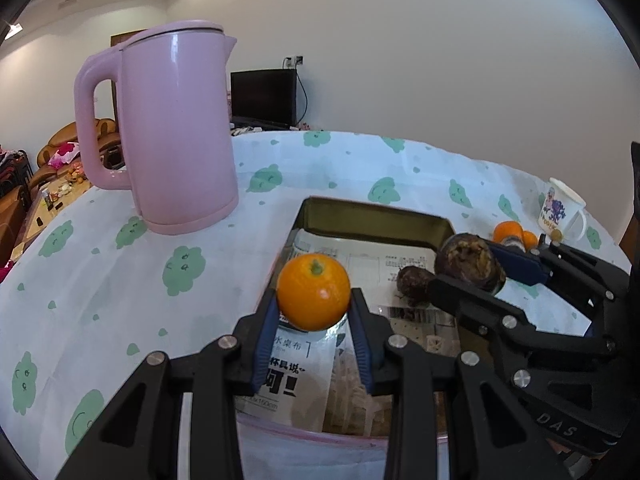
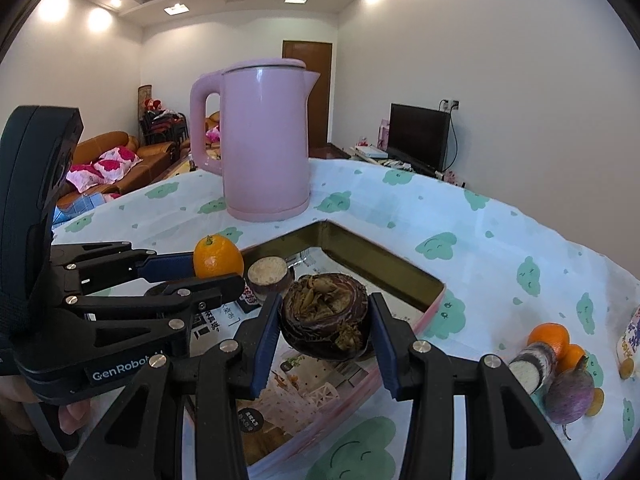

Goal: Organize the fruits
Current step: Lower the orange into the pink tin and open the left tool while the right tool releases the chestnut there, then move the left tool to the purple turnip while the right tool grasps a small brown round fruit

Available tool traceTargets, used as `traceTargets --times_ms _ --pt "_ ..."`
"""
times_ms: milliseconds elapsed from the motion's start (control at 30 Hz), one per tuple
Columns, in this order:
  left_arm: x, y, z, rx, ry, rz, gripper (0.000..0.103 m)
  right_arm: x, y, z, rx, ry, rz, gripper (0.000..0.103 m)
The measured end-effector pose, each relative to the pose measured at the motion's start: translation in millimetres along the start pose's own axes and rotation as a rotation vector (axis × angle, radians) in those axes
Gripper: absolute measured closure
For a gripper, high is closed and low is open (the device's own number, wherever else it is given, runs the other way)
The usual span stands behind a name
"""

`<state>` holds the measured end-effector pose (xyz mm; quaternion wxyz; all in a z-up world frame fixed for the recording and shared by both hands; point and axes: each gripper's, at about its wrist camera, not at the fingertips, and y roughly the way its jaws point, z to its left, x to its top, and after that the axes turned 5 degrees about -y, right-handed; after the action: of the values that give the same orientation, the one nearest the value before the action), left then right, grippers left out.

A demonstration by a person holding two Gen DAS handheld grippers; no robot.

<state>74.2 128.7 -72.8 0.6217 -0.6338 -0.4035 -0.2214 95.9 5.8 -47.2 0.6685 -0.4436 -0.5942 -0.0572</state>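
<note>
Your left gripper (image 1: 314, 308) holds an orange (image 1: 313, 291), the right gripper (image 2: 325, 330) a dark tuber (image 2: 325, 326) (both over the tray (image 1: 372, 216)); lower and release next.

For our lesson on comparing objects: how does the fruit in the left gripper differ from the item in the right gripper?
The orange in the left gripper is bright and smooth-skinned; the dark bulb in the right gripper is purplish-brown, rough and flaky. The orange is round with a small green stem on top; the bulb is squatter with a ragged, dried crown. Both are clamped between blue pads above the tray.
</note>
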Motion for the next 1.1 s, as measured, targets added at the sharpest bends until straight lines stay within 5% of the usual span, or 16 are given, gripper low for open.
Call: traceTargets --times_ms 400,600,767,1000,1100 --pt "-5.4 9.3 -0.2 0.005 0.013 0.052 0.065 -3.4 26.8 -1.1 0.047 0.015 0.133 0.058" --pt "-5.5 7.4 -1.1 0.021 0.007 0.047 0.064 -3.8 25.6 -2.2 0.038 0.022 0.130 0.054" --pt "-1.0 -5.2 -0.5 0.034 -0.007 0.016 0.051 -3.0 12.3 -8.3 0.023 0.042 0.076 0.047" --pt "4.5 -25.0 -17.1 -0.017 -0.018 -0.048 0.016 -5.3 -34.7 -34.7 -0.033 0.080 -0.012 0.046" --pt "4.9 -29.6 -40.7 -0.058 0.014 -0.058 0.015 -11.8 -59.0 -59.2 -0.093 0.123 -0.040 0.046"
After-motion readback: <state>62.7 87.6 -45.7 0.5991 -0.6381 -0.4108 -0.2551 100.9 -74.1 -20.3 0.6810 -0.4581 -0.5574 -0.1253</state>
